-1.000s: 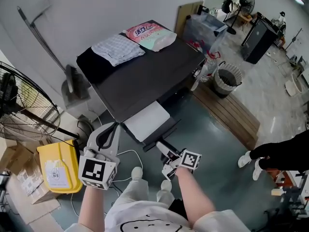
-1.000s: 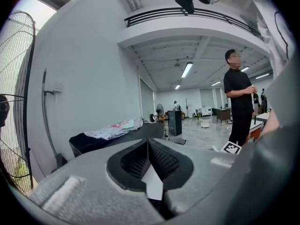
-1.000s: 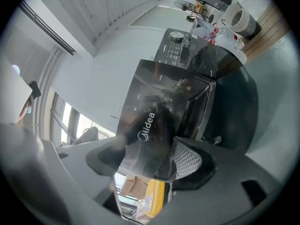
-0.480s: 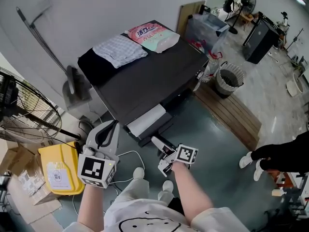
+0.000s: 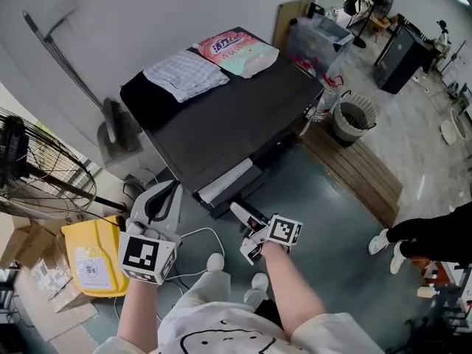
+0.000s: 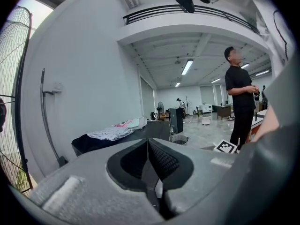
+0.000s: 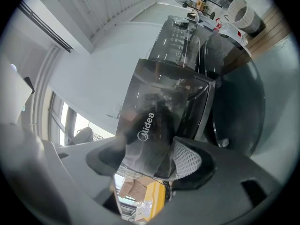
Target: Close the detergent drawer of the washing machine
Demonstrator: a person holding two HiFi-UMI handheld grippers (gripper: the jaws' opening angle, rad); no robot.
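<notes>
Head view, looking steeply down: the left gripper [image 5: 167, 198] is nearest, jaws pressed together with nothing between them. The right gripper [image 5: 240, 214] has its jaws either side of the drawer [image 5: 225, 181] front, seemingly clamped on it. The drawer juts only a little from the washing machine [image 5: 228, 113], so closing looks mostly done, with a short push left. "Midea" is printed on the drawer front. Farther back, a pink packet [image 5: 236, 50] lies on top, its print unreadable.
</notes>
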